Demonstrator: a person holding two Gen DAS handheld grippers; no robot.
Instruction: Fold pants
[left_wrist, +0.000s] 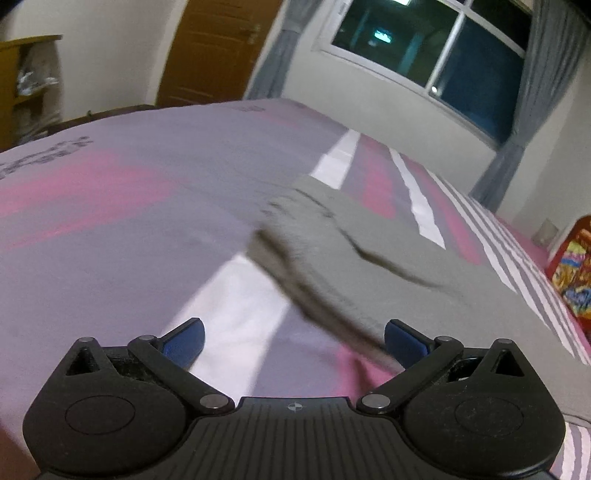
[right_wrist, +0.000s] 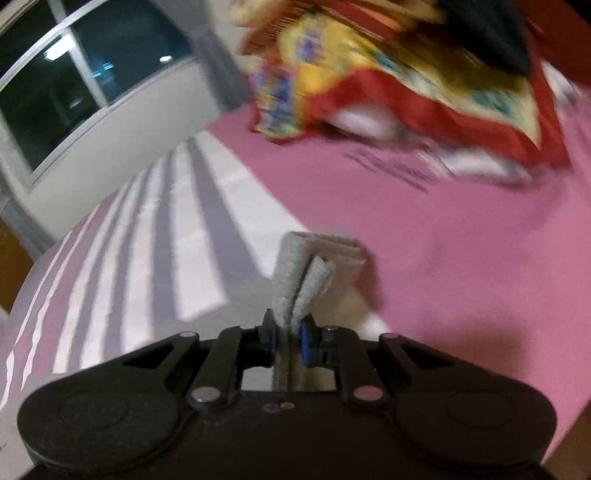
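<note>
Grey pants (left_wrist: 354, 254) lie on the bed, spread to the right in the left wrist view, with a thick folded edge running down toward my right finger. My left gripper (left_wrist: 293, 338) is open wide and empty, low over the sheet just before that edge. In the right wrist view my right gripper (right_wrist: 287, 338) is shut on a bunched end of the grey pants (right_wrist: 314, 266), which sticks up and forward between the blue pads above the sheet.
The bed sheet (left_wrist: 110, 206) is pink and purple with white stripes. A red and yellow patterned blanket (right_wrist: 388, 74) lies at the bed's far end; it also shows in the left wrist view (left_wrist: 572, 273). A window (left_wrist: 424, 48), curtains and a wooden door (left_wrist: 218, 48) stand behind.
</note>
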